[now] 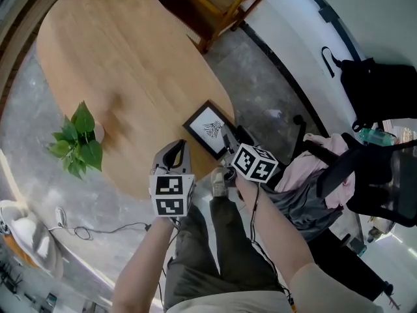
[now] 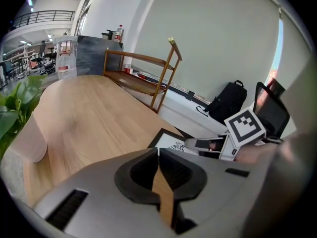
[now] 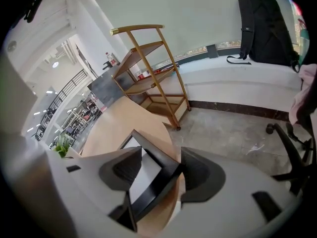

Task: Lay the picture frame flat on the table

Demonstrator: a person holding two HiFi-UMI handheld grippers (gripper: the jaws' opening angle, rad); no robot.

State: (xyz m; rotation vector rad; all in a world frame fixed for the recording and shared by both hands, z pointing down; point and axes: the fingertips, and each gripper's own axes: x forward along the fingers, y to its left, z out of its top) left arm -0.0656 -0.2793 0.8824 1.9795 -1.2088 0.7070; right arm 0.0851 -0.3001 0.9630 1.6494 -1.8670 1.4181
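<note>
Right gripper view: right gripper (image 3: pixel 161 155) released, jaws spread around a corner of the picture frame (image 3: pixel 144 178) | left gripper (image 2: pixel 158 155) clenched on nothing | frame lies flat on the wooden table (image 1: pixel 117 57), close to its near edge | risk: a pad snagging the rim on withdrawal could drag the frame off.

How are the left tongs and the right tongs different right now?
The left tongs are shut, with nothing in them; the right tongs stand open round the frame's corner. The left tongs hang beside the frame, apart from it; the right tongs are right at it. Both are grey.
</note>
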